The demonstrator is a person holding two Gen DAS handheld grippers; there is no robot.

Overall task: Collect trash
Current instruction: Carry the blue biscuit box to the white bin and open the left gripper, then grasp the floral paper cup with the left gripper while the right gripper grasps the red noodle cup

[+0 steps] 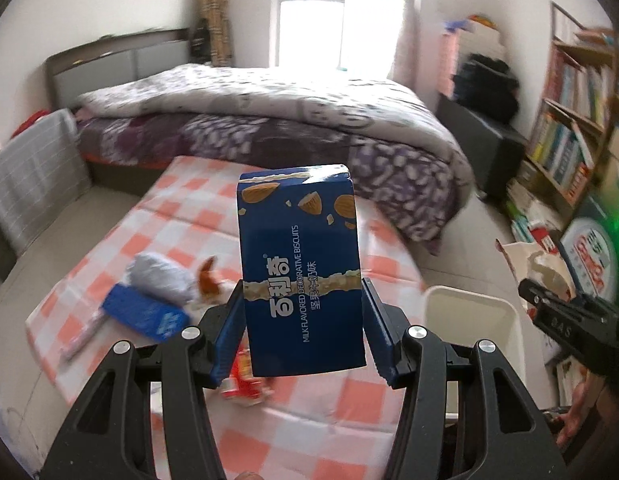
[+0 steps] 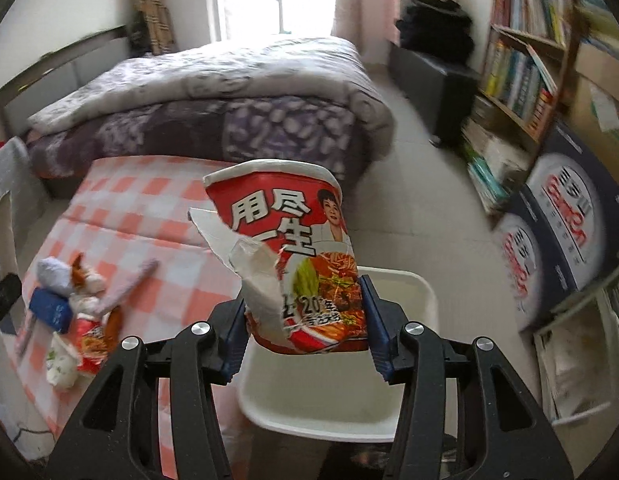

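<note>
**Both tongs loaded, bin nearer the right one**

The left gripper (image 1: 303,320) pinched a blue biscuit box (image 1: 299,268) across its narrow sides, pads pressed on both edges. The box stood upright, long axis pointing away from the tongs, top end open. It hung above the checked table (image 1: 157,208), and the white bin (image 1: 473,320) lay to the right of it, near the table edge, not yet under the box.

The right gripper (image 2: 305,320) pinched a torn red noodle cup (image 2: 285,256) at its lower part, pads touching both sides. The cup was tilted a bit, rim up and away from the tongs, with a white ripped flap hanging on the left side. The bin (image 2: 421,292) was directly below and behind the cup in the right wrist view, so the right hand was the nearer one to the bin; I judge it only needed to spread the jaws to drop the cup in. The left hand had to travel to the right first.

Other trash remained on the table, approx. at its left part: a grey wad (image 1: 159,276), a small blue pack (image 1: 145,314), a red wrapper (image 2: 91,340) etc
</note>
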